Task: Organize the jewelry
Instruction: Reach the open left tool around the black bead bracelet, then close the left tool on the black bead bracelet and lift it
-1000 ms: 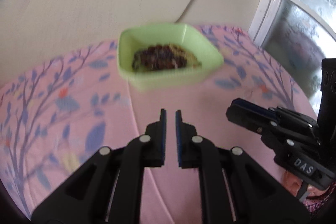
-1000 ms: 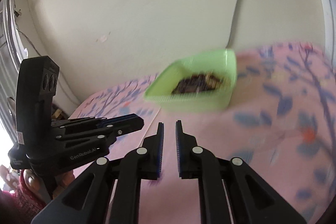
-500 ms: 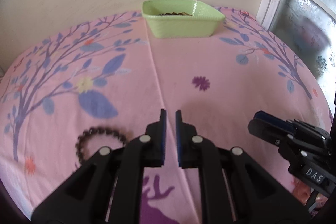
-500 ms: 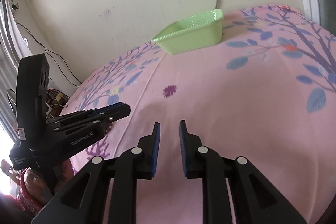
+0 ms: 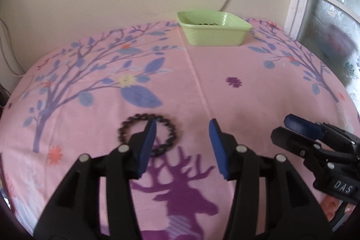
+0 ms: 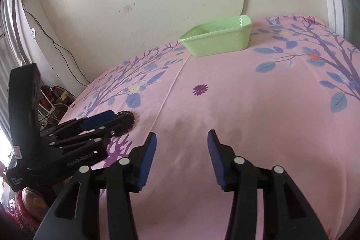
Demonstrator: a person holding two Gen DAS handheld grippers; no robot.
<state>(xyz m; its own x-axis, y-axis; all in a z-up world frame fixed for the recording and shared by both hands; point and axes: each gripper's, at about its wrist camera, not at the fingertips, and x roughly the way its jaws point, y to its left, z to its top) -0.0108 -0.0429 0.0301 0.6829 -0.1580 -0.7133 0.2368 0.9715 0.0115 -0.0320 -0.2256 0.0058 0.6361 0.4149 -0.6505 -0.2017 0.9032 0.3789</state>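
Left wrist view: pink printed bedspread (image 5: 258, 105) across nearly everything, green basket (image 5: 213, 29) far back by the wall with dark jewelry just showing over its rim, beaded bracelet (image 5: 147, 134) lying flat on the cloth close in. Left gripper (image 5: 182, 135) with jaws just opened, apart and empty; one blue finger (image 5: 148, 143) in front of the bracelet ring, touching or not cannot be told. Right gripper (image 5: 299, 127) off to the side, over bare cloth.

Bracelet probably light, limp, beads hard and rounded, so likely to roll or slide under smooth pads. Best taken across the strand at one side of the loop, pinching cord and beads together, pressing slightly into the soft cloth.

Right wrist view: right gripper (image 6: 182, 141) likewise just parted, nothing between. Shows the basket's dimpled outer wall (image 6: 220, 42) but not its contents; bracelet (image 6: 129, 118) mostly hidden behind the left gripper (image 6: 108, 118). Shows clutter by the wall at left, absent from the other view.
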